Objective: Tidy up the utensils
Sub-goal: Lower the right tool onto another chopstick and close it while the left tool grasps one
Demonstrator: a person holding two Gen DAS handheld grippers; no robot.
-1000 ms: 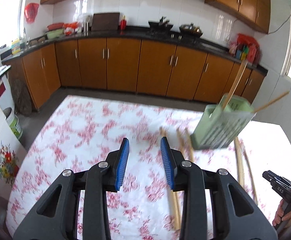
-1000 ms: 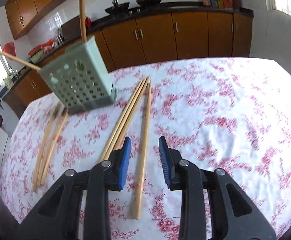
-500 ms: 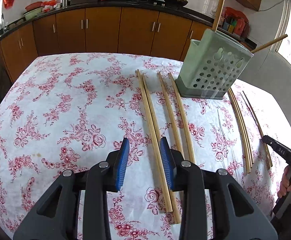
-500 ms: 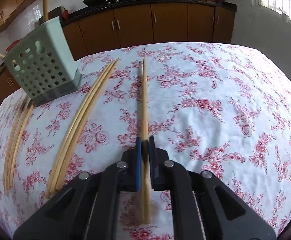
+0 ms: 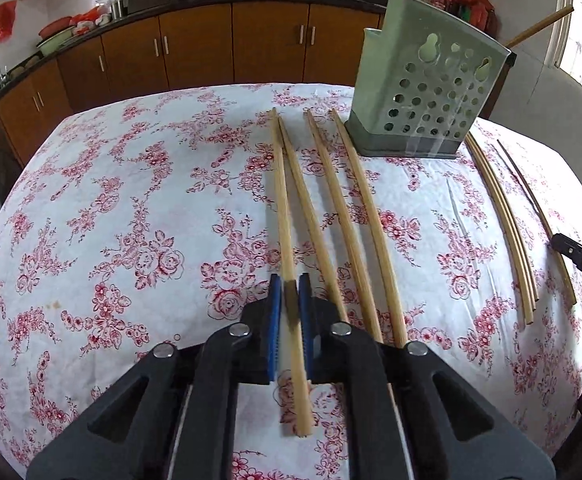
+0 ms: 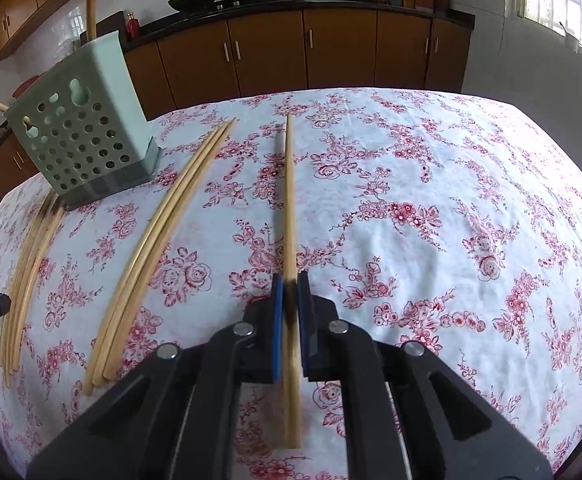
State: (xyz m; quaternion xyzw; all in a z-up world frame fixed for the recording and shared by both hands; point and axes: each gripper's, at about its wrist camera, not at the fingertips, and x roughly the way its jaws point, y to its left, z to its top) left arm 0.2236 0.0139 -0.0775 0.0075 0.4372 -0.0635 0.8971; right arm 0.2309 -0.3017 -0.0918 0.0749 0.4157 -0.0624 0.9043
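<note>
My left gripper [image 5: 290, 286] is shut on the leftmost wooden chopstick [image 5: 282, 200], low over the floral tablecloth. Three more chopsticks [image 5: 355, 220] lie just right of it. The green perforated utensil holder [image 5: 423, 96] stands at the far right with two chopsticks sticking out of it. My right gripper [image 6: 290, 284] is shut on a single chopstick [image 6: 289, 184], with its shadow beside it on the cloth. A bundle of chopsticks [image 6: 159, 248] lies left of it, near the holder [image 6: 87, 136].
More chopsticks [image 5: 507, 220] lie right of the holder in the left wrist view; the far-left group [image 6: 27, 272] shows in the right wrist view. The table edge [image 5: 11, 400] is close. Kitchen cabinets [image 6: 331, 52] stand behind.
My left gripper has dropped to the table and shut on the leftmost chopstick. My right gripper stays shut on its chopstick and has lifted it slightly.
</note>
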